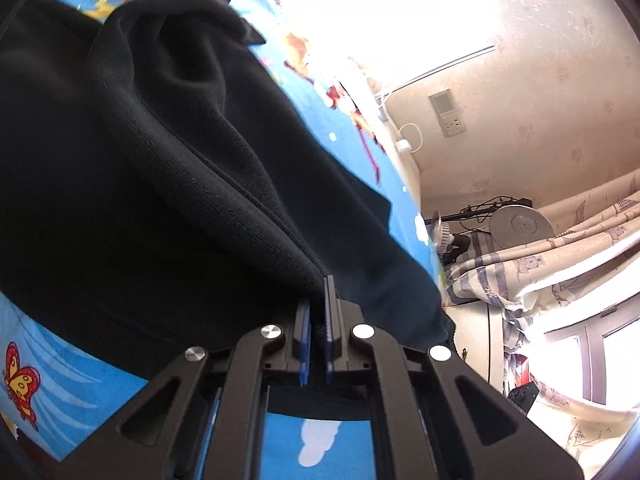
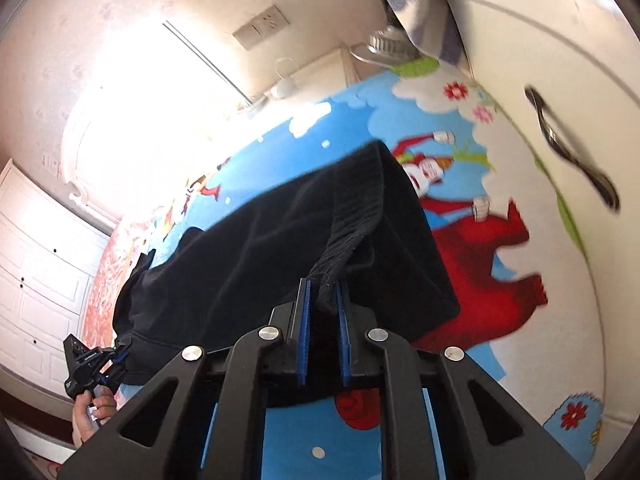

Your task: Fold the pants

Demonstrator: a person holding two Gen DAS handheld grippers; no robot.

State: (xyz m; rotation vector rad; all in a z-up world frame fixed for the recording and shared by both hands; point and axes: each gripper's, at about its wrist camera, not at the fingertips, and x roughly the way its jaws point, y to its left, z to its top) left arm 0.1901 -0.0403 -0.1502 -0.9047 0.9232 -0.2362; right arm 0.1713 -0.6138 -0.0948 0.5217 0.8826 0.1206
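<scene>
The black pants point(image 1: 160, 168) hang lifted above a blue cartoon-print sheet point(image 1: 76, 368). My left gripper point(image 1: 318, 300) is shut on a fold of the black fabric, which drapes away up and left. In the right wrist view the pants point(image 2: 280, 248) stretch between both grippers. My right gripper point(image 2: 324, 296) is shut on the ribbed waistband or cuff edge point(image 2: 352, 216). The left gripper point(image 2: 96, 364), held by a hand, shows at the lower left and grips the far end of the pants.
The blue sheet point(image 2: 320, 440) with clouds and red figures lies under the pants. A wall with a socket point(image 1: 450, 116), a fan point(image 1: 516, 224) and a patterned curtain point(image 1: 560, 264) are to the right. White cupboard doors point(image 2: 36, 272) stand at the left.
</scene>
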